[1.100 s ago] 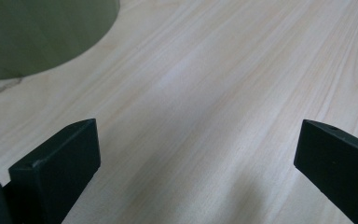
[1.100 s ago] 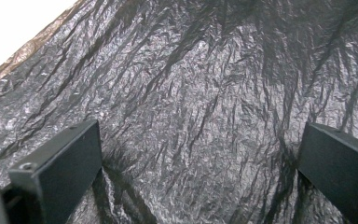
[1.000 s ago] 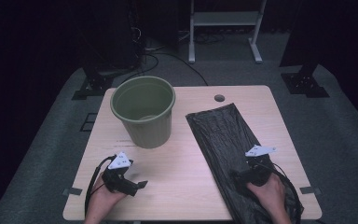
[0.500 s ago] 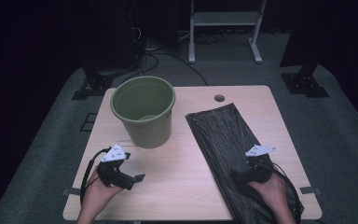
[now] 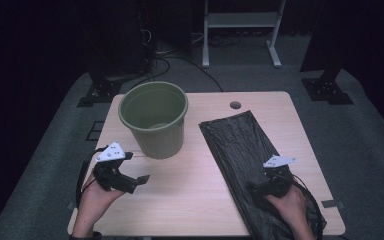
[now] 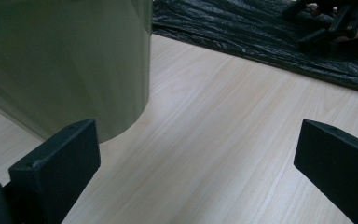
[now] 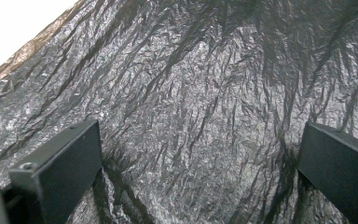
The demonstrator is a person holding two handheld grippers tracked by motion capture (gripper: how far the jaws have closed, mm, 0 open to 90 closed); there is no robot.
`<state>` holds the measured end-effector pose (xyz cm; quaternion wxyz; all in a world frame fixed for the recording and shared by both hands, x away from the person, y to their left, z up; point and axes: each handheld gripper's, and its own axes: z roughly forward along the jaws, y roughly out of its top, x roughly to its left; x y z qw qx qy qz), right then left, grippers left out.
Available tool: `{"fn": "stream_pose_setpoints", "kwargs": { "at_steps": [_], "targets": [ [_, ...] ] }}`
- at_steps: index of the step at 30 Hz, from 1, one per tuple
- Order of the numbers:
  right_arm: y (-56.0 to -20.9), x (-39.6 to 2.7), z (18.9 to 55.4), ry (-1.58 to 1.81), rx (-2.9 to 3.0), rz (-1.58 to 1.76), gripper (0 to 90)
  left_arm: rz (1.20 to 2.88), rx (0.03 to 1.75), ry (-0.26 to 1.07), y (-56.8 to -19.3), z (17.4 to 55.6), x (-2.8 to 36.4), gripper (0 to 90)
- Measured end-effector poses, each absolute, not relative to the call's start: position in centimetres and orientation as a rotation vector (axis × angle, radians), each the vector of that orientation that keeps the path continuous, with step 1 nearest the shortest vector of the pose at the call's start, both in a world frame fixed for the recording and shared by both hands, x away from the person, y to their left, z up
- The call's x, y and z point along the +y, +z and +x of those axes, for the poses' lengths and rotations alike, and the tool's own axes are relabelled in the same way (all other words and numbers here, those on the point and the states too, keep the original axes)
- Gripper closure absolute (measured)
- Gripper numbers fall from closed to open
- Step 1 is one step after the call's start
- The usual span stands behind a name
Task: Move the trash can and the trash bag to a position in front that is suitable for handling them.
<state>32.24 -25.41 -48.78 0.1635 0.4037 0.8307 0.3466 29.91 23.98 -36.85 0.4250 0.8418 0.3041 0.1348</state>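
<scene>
1. Two grippers sit low on the table (image 5: 190, 200), one at each near corner, with the work between them.
2. At the left, the left gripper (image 5: 139, 180) hovers over bare wood just in front of the bin (image 5: 153, 120); its jaws stand wide with nothing between them, as its own view shows, where the bin's green wall fills the upper left.
3. Compared with a second ago, the left hand (image 5: 97, 197) has pulled back toward the near edge and swung so the jaws point right, toward the bag; half a second ago it was already close to this spot.
4. The bin stands upright on the left half of the table, unmoved across all three frames.
5. The bag (image 5: 245, 165) lies flat and crinkled on the right half, running from near the far edge to past the near edge, also unmoved.
6. At the right, the right gripper (image 5: 255, 188) rests over the bag's near part, jaws spread wide above the plastic and gripping nothing; its place has barely changed.
</scene>
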Motion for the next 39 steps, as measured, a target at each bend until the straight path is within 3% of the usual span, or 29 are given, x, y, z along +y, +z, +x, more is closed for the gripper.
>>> {"fn": "stream_pose_setpoints", "kwargs": {
  "at_steps": [22, 39],
  "targets": [
    [-48.8, -25.4, 32.2, 0.988, 2.369, 1.152, 0.0, 2.069, 0.784, 0.361, -30.5, 32.0, 24.7, 0.0],
    [-48.8, -25.4, 32.3, 0.988, 2.366, 1.155, 0.0, 2.048, 0.821, 0.405, -27.4, 36.3, 25.8, 0.0]
  ]
}}
